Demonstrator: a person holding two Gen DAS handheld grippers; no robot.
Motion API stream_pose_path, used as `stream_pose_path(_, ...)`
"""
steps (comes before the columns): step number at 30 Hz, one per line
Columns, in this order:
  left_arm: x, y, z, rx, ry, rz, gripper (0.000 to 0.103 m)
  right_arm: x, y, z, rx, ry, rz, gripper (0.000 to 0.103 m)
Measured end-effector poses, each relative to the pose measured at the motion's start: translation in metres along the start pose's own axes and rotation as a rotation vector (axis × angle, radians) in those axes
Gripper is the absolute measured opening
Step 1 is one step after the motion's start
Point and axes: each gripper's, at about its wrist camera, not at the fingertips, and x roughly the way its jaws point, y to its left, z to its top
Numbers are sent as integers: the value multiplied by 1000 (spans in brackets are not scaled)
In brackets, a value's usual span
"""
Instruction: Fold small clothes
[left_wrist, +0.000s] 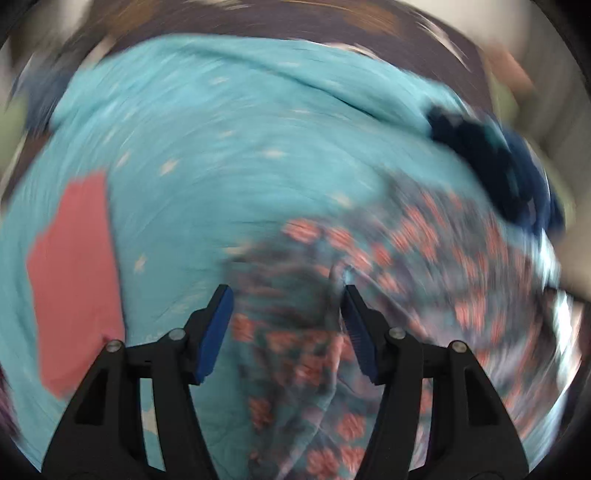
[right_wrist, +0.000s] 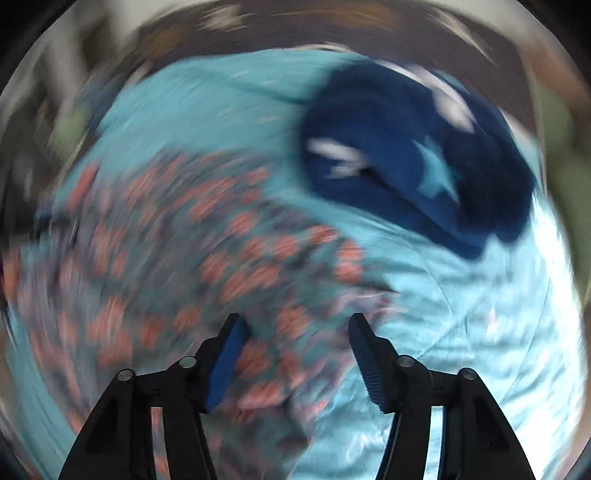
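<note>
While the floral garment (left_wrist: 332, 314) lay rumpled and unfolded, left gripper (left_wrist: 288, 291) and right gripper (right_wrist: 295, 321) stood spread, empty.

Before my two pairs of jaws: one floral garment (left_wrist: 332, 332), one navy star-print garment (right_wrist: 406, 166), one pink piece (left_wrist: 74, 277), one turquoise sheet (left_wrist: 221, 147).

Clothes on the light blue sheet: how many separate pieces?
3: floral garment under both tongs, dark blue starred piece beyond it, pink piece at the left. Blur may hide others.
</note>
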Motion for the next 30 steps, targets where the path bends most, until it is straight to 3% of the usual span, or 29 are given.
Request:
stream_pose_path(1, -1, 8, -1, -41, -3, -26, 61, 0, -14, 0, 74, 7, 43, 59)
stream_pose_path(3, -5, 15, -5, -42, 7, -85, 62, 0, -26, -6, 92, 27, 123, 59)
stream_pose_path(9, -18, -3, -17, 156, 45, -200, 62, -8, -15, -17, -55, 59, 228, 59)
stream_pose_path(13, -11, -28, -24, 336, 78, -129, 62, 3, 1, -14, -133, 108, 248, 59)
stream_pose_path(17, 4, -38, -18, 376, 93, -93, 62, 13, 9, -11, -150, 123, 238, 59)
stream_pose_path(18, 7, -40, -14, 369, 90, -97, 62, 14, 9, -10, -150, 118, 238, 55)
stream_pose_path(19, 7, -39, -12, 360, 87, -105, 58, 13, 10, -8, -150, 109, 231, 49)
stream_pose_path(21, 9, -40, -7, 347, 88, -141, 32, 15, 7, -7, -142, 116, 210, 11)
stream_pose_path(22, 10, -41, -7, 348, 94, -156, 12, 15, 5, -6, -130, 118, 216, 8)
stream_pose_path(30, -27, -29, 4, 268, -87, -235, 8, -25, -16, 1, -34, -60, 275, 5)
